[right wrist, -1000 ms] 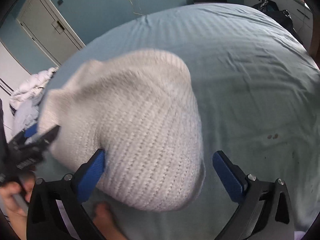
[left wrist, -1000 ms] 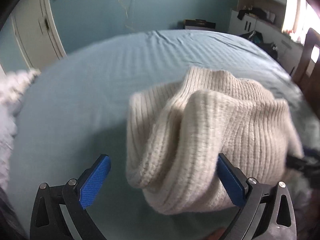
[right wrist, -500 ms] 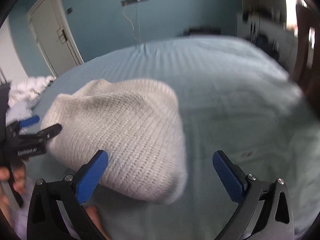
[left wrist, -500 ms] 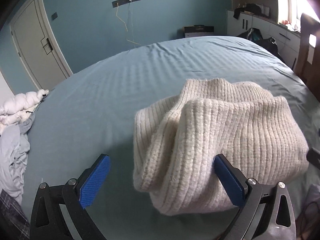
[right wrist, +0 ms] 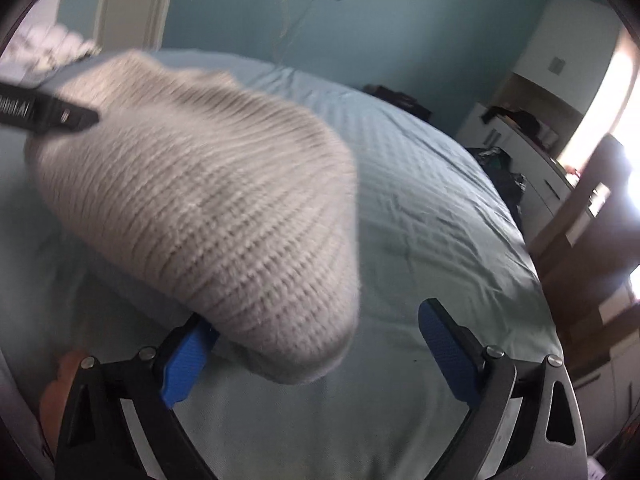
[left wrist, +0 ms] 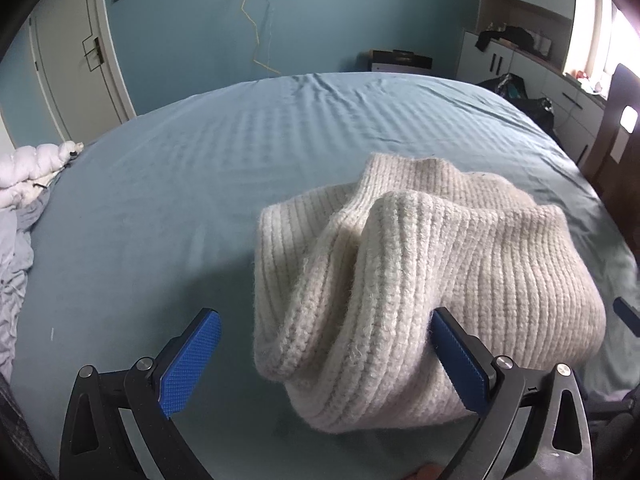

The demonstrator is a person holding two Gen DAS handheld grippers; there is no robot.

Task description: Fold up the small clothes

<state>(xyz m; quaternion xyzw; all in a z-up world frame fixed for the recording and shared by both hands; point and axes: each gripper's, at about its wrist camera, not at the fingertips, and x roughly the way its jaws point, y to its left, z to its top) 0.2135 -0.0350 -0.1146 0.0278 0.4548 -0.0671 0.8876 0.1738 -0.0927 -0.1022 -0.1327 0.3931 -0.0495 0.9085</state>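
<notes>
A cream ribbed knit garment (left wrist: 420, 272) lies bunched and folded over on the pale blue bed sheet (left wrist: 180, 184). My left gripper (left wrist: 326, 360) is open just in front of it; the garment's near folds sit between the jaws and brush the right pad (left wrist: 460, 360). In the right wrist view the same knit (right wrist: 208, 200) shows its rounded end, blurred. My right gripper (right wrist: 316, 356) is open and its jaws are closing, with that end between them and resting over the left pad (right wrist: 186, 360). The right pad is clear of the cloth. A black finger of the left gripper (right wrist: 48, 114) touches the knit's far side.
White and grey bedding (left wrist: 24, 184) is heaped at the bed's left edge. A door (left wrist: 76, 48) stands behind it. White cabinets (left wrist: 520, 60), a dark bag (left wrist: 516, 92) and a dark wooden chair (left wrist: 616, 128) line the right side. A person's hand (right wrist: 60, 380) holds the right gripper.
The knit has stopped moving and lies still on the sheet. The right wrist view has rolled and tilted, and its left pad now sits under the knit's edge. The left gripper has hardly moved.
</notes>
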